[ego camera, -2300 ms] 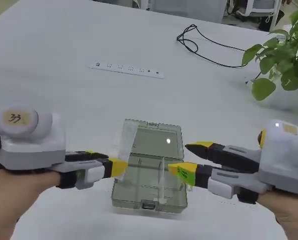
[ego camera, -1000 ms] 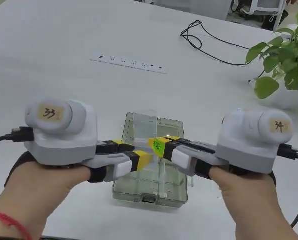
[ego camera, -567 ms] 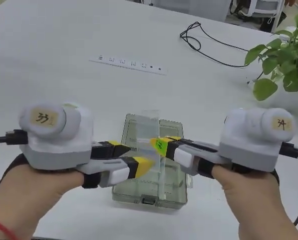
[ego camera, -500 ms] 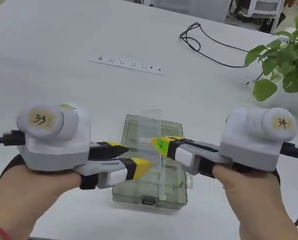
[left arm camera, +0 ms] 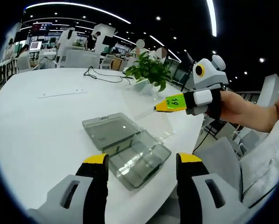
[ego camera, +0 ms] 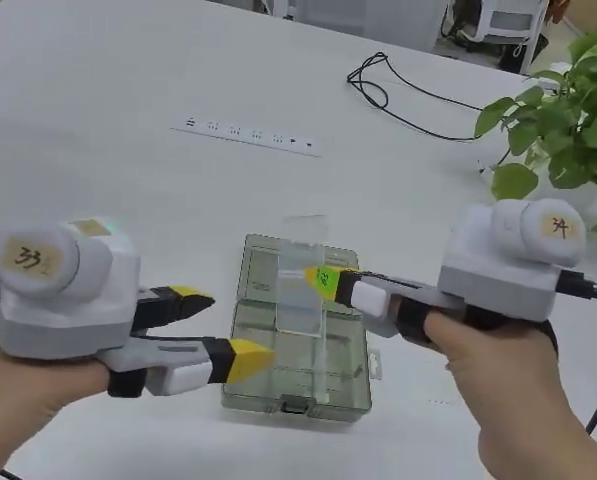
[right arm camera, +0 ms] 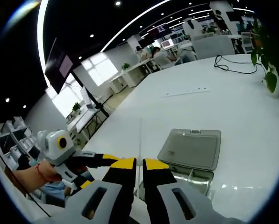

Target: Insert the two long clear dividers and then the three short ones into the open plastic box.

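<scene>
The right gripper [ego camera: 323, 278] has its yellow-tipped jaws pinched almost together on a clear divider [ego camera: 300, 258], gripping it by one edge. In the right gripper view the sheet runs edge-on, as a thin pale line rising from between the jaws. The divider stands upright in the air over the middle of the open plastic box [ego camera: 258, 378]. Whether its lower edge touches the box floor cannot be told (the sheet is nearly invisible against the grey plastic). The left gripper [ego camera: 218, 327] sits at the box's left side with its jaws spread wide and nothing between them. The left gripper view looks out between its two tips at the box, and at the right gripper holding the divider above it. The box rests on the white table [ego camera: 98, 120] near the person's edge, its lid [ego camera: 268, 262] lying open and flat on the far side. Farther back lie a white power strip [ego camera: 248, 137] and a looped black cable [ego camera: 398, 95], and a leafy green plant [ego camera: 558, 120] stands at the right
</scene>
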A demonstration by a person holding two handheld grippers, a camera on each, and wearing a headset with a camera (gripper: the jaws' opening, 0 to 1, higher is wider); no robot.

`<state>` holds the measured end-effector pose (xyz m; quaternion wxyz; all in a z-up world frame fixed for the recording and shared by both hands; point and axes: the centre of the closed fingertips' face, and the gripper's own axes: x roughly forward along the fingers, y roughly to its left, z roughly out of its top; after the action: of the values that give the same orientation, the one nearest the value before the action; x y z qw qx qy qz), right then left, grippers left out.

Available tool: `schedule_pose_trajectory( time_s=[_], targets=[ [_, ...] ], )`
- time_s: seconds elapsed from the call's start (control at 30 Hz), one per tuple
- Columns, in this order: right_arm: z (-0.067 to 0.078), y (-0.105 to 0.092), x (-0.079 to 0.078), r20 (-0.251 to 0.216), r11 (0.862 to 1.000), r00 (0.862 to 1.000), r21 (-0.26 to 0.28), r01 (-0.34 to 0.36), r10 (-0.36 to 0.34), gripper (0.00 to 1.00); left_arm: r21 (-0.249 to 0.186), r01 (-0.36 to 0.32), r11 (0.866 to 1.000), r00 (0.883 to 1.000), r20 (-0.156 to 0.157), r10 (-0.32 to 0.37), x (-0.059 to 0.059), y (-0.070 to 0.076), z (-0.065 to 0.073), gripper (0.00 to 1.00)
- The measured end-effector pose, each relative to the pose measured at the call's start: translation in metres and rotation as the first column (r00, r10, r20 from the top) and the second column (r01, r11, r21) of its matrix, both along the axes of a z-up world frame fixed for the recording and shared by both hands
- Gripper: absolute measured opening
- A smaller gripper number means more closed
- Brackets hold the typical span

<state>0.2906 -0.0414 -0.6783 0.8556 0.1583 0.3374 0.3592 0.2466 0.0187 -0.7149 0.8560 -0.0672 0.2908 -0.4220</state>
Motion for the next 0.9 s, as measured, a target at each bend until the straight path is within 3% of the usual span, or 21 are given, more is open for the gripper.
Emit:
schedule_pose_trajectory(
  time_s=[0.33, 0.73, 0.9],
  targets=[
    [-0.005, -0.001, 0.0, -0.04, 0.997, 0.998, -0.05, 0.053, -0.055, 0.07, 0.04, 0.07, 0.997, 0.997, 0.022, -0.071, -0.007, 0.014, -0.009, 0.75],
    [-0.02, -0.005, 0.0, -0.101, 0.983, 0.987, -0.147, 0.112, -0.127, 0.07, 0.073, 0.184, 0.98, 0.981, 0.051, -0.188, -0.01, 0.023, -0.021, 0.89],
    [-0.028, -0.011, 0.001, -0.155, 0.976, 0.975, -0.178, 0.129, -0.158, 0.07, 0.082, 0.234, 0.969, 0.969, 0.057, -0.239, -0.012, 0.023, -0.026, 0.93]
  ],
)
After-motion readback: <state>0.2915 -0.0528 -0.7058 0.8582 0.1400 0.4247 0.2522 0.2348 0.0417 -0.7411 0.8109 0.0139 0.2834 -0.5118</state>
